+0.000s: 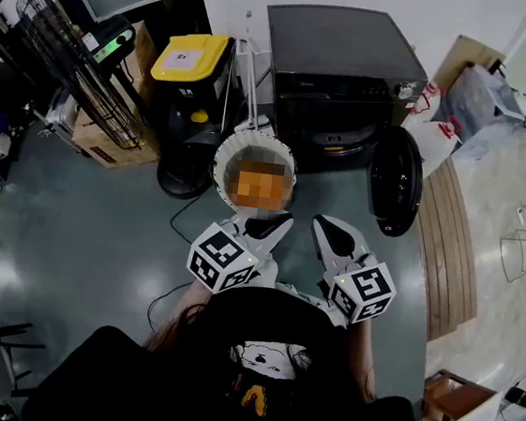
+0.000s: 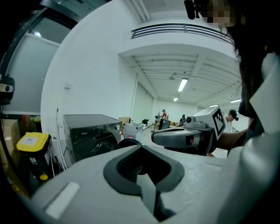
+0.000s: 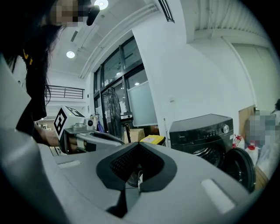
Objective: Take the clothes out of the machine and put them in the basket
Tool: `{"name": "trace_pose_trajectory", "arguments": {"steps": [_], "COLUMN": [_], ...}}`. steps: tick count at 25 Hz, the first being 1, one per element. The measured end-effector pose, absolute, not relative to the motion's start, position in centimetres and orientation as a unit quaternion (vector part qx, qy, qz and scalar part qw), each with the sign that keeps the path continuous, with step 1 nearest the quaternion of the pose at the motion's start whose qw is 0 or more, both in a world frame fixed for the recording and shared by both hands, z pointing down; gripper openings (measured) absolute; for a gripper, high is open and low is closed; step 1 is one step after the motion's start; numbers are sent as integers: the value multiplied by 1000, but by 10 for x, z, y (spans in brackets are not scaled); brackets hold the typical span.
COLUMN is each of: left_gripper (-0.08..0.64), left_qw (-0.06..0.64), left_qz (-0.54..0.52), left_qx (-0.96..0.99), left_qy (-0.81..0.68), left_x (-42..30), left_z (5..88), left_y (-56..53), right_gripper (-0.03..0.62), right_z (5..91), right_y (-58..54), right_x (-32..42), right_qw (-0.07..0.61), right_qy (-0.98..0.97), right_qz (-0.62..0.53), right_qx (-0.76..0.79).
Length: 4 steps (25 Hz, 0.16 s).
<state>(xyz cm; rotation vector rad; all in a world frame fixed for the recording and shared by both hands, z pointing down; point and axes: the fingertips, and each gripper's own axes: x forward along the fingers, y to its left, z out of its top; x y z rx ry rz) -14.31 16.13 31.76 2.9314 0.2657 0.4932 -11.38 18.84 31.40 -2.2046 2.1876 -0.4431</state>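
Grey-green floor (image 1: 81, 231) runs up to the black washing machine (image 1: 340, 72), whose round door (image 1: 396, 180) hangs open. The white basket (image 1: 227, 149) stands just in front of the machine, left of the door. Close to the person's chest, the left gripper (image 1: 261, 225) and right gripper (image 1: 331, 233) point that way, each pressed together on nothing. I cannot make out clothes in the dark drum.

Yellow-lidded bin (image 1: 193, 58) beside cardboard box (image 1: 102, 146)

Even ceiling light, strong fisheye edges
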Motion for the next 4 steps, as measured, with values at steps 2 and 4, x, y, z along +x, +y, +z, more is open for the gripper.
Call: {"name": "trace_pose_trajectory", "arguments": {"steps": [2, 4], "left_gripper": [5, 5], "left_qw": [78, 78], "left_qz": [166, 168], "left_qx": [979, 979], "left_qy": [88, 88], "left_x": [-144, -145], "left_z": [319, 320], "left_y": [161, 160], "right_gripper": [9, 9], "right_z": [315, 315], "right_y": [187, 185], "right_x": [-115, -115], "right_qw": [1, 0], "right_qy": [698, 698], "right_qz": [-141, -142], "right_qx": [-702, -702]}}
